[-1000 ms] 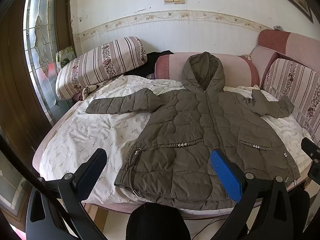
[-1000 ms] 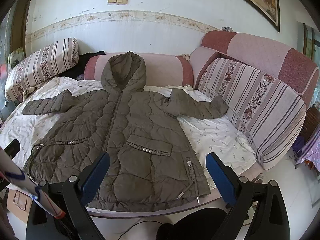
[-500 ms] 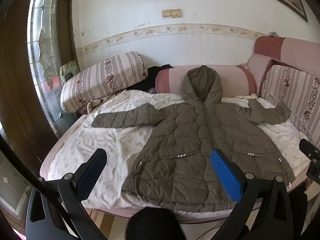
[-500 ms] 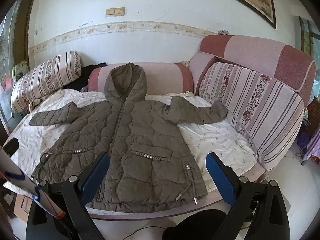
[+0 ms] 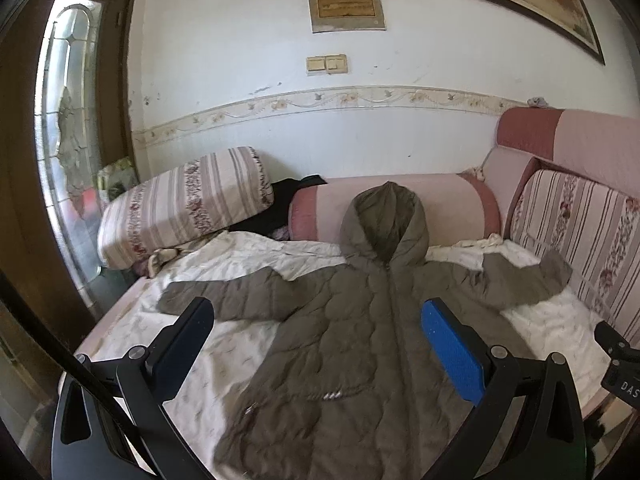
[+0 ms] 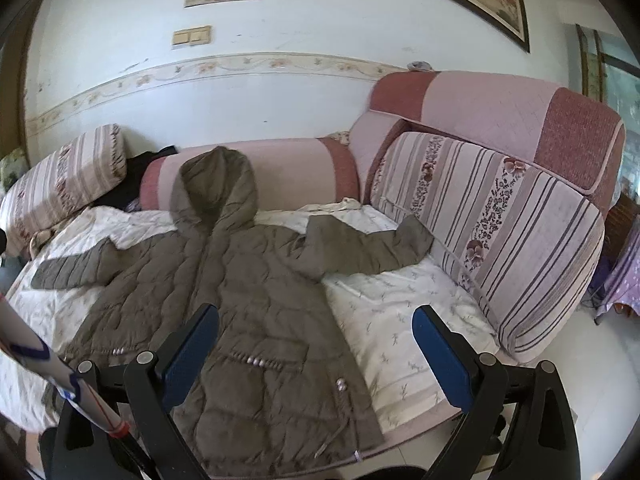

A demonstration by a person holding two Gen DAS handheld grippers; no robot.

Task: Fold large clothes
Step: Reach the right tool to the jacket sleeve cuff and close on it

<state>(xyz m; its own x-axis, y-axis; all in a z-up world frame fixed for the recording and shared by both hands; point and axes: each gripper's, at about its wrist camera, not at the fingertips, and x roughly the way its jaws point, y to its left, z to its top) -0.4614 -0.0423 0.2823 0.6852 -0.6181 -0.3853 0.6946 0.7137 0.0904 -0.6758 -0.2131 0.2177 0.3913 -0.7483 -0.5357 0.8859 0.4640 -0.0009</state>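
- The white letters "DAS" (cut off by the picture's edge) stand on a black device part (image 5: 624, 376) at the lower right of the left wrist view.
- The beige framed wall plaque (image 5: 346, 7) carries printing, too small and blurred to read.

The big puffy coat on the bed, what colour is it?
The hooded quilted coat is a dull olive brown all over, clearest in the right wrist view.

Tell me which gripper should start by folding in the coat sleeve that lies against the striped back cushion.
Right, probably. The right gripper is open and empty, and that sleeve lies just ahead of it on the coat. The left gripper, also open, faces the other sleeve.
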